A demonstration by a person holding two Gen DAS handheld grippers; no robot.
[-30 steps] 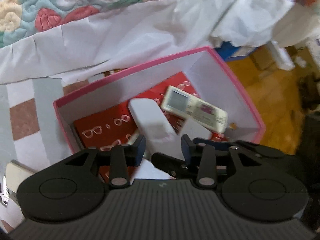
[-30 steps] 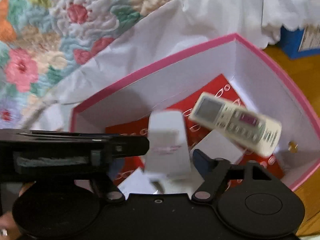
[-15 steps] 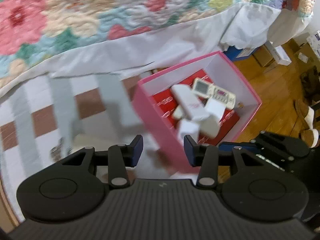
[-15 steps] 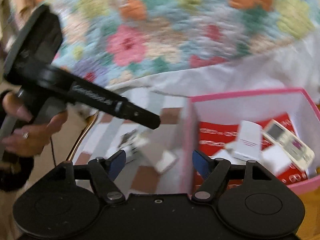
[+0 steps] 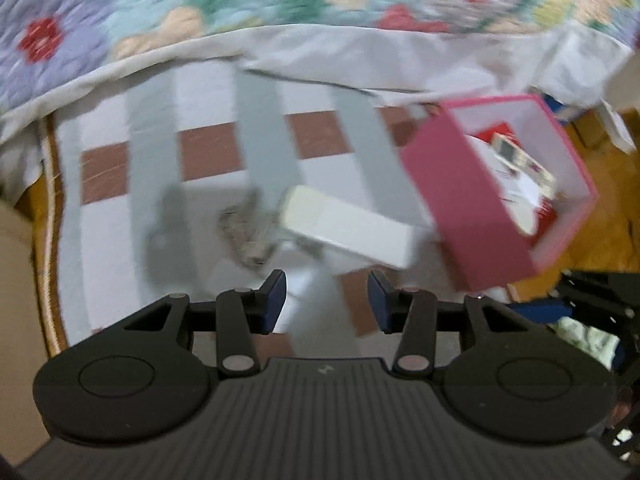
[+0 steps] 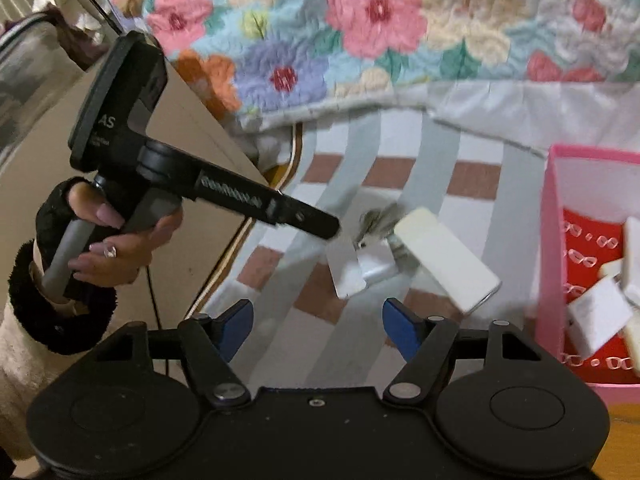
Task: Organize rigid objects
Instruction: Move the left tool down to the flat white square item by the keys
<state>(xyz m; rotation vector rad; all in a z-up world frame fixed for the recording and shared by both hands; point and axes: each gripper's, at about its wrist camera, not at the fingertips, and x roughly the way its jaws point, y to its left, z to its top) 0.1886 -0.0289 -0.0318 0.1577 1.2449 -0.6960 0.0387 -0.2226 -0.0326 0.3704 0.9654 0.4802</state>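
Checkered mat (image 5: 208,148), both claws (image 5: 327,299) (image 6: 316,322) released — empty, "AS" on left handle (image 6: 107,121).

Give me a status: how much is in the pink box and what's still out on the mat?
Done: the pink box already holds a remote and several white items.
In hand: nothing. The left gripper and right gripper are both open and empty above the checked mat; the left jaws have just been opening.
Left: the white slab, a metal cluster too blurred to identify and a small silvery piece.
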